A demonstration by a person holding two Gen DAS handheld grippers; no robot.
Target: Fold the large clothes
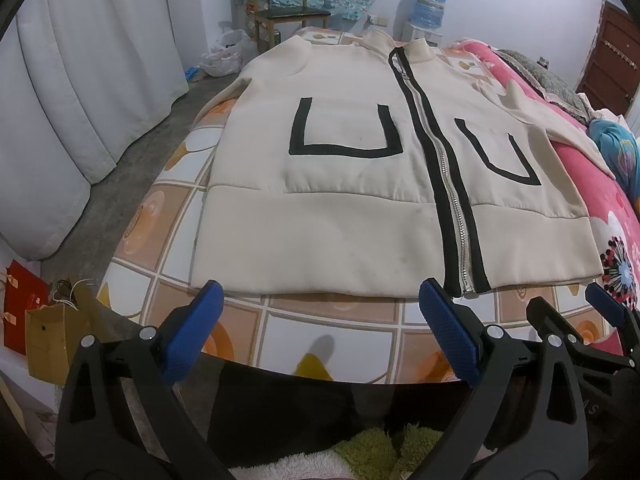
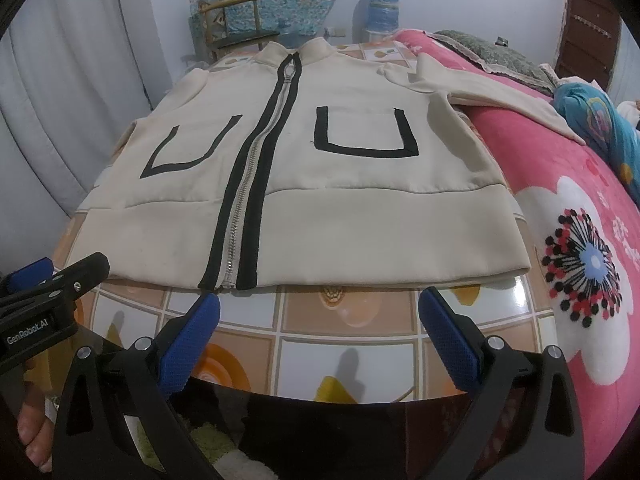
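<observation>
Cream zip jacket (image 1: 360,160) flat, front up, zipped, on tiled-pattern bench (image 1: 340,332), hem near. Pink blanket (image 2: 580,216) right. Left tool (image 1: 320,320) and right tool (image 2: 320,320) both wide open, empty, just short of hem.

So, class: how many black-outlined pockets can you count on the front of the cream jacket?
2. One pocket lies left of the zipper, the other pocket right of it, on the jacket.
</observation>
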